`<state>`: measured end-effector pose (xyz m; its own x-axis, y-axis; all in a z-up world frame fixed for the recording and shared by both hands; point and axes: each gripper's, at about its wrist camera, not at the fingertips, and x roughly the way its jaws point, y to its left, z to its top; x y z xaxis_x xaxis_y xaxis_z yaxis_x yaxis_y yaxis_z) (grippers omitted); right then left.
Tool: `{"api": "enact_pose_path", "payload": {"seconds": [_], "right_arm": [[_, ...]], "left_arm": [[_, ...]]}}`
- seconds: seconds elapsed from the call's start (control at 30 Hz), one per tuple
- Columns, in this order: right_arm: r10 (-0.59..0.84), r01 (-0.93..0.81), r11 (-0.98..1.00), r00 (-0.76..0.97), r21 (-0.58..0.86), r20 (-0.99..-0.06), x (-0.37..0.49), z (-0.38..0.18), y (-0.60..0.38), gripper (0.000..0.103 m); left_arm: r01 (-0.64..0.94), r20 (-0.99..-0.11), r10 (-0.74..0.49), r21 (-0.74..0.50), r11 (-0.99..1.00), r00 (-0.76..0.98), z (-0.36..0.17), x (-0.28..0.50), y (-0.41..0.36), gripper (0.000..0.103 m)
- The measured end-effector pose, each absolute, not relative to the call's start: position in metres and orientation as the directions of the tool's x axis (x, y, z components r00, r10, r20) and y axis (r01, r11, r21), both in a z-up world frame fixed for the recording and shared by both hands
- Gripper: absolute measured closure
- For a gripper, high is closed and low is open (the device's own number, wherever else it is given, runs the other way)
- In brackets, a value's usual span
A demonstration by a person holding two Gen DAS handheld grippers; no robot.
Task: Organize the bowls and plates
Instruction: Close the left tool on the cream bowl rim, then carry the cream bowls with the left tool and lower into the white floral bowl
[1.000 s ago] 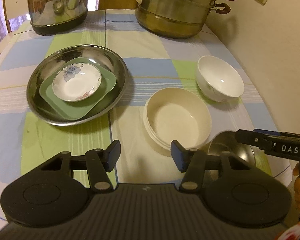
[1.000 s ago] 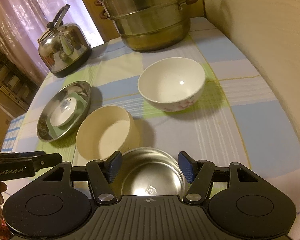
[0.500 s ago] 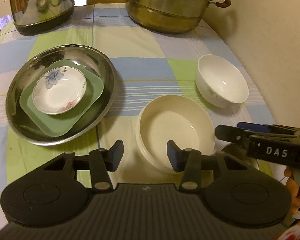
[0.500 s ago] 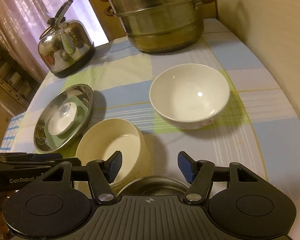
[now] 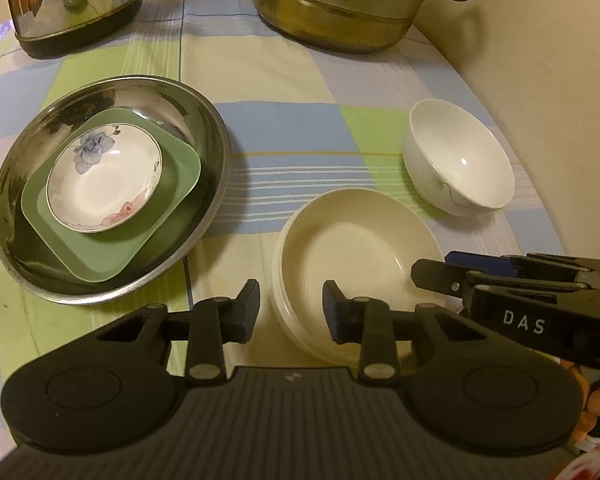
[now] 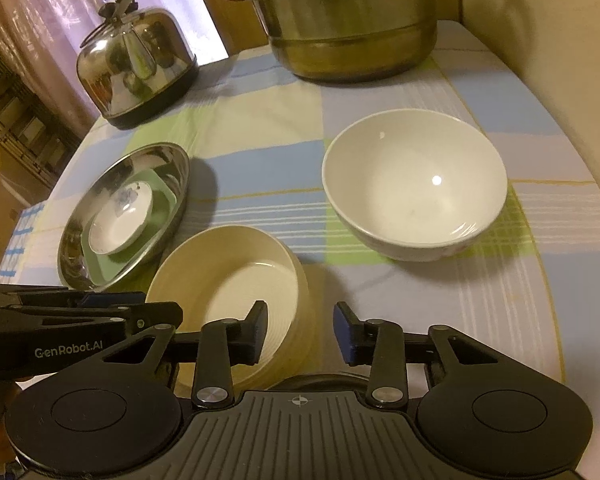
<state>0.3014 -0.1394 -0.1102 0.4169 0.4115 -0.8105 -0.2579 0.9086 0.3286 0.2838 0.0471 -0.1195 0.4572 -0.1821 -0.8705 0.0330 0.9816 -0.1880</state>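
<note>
left wrist view: left gripper (image 5: 291, 306) with jaws spread, nothing between them, straddling the near-left rim of the cream ribbed round bowl (image 5: 352, 264)
plates stack: floral white ceramic saucer (image 5: 103, 182) on green square plate (image 5: 112, 196) inside wide stainless steel dish (image 5: 216, 152), left of cream bowl
white bowl: glossy white ceramic bowl (image 5: 458, 170) sits apart, far right near the wall
other tool: right gripper (image 5: 436, 276) comes in over cream bowl's right edge; from here can't tell its jaw state
right wrist view: right gripper (image 6: 301, 330) fingers apart, empty; left finger over cream bowl (image 6: 236, 296) rim, right finger outside it
under gripper: dark round metal rim (image 6: 320, 382) just peeks out below; can't tell what it is
white bowl here: white bowl (image 6: 414, 184) ahead, well apart from cream bowl
background: steel kettle (image 6: 140, 68), big steamer pot (image 6: 352, 24), checked tablecloth (image 6: 268, 128)
step guess: probably gripping cream bowl to nest bowls
tip: pinch the rim wall squarely, one finger inside, one outside; lift level, keep the two tools from colliding
</note>
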Motion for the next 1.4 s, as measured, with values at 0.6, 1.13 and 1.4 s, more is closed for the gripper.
{"api": "enact_pose_path", "payload": {"seconds": [0.6,1.13,1.4], "right_arm": [[0.415,-0.265,0.906,0.41,0.329,-0.812,0.3,-0.112,-0.137,0.088],[0.456,-0.267,0.89,0.5,0.37,-0.736,0.306,-0.062,-0.146,0.088],[0.413,-0.207,0.909,0.558,0.361,-0.72,0.325,-0.037,-0.172,0.088]], "left_arm": [[0.045,-0.869,-0.179,-0.178,0.983,0.461,-0.122,0.284,0.046,0.088],[0.078,-0.8,-0.185,-0.172,0.982,0.571,-0.064,0.286,0.04,0.088],[0.155,-0.765,-0.245,-0.19,0.97,0.596,-0.046,0.314,0.013,0.088]]}}
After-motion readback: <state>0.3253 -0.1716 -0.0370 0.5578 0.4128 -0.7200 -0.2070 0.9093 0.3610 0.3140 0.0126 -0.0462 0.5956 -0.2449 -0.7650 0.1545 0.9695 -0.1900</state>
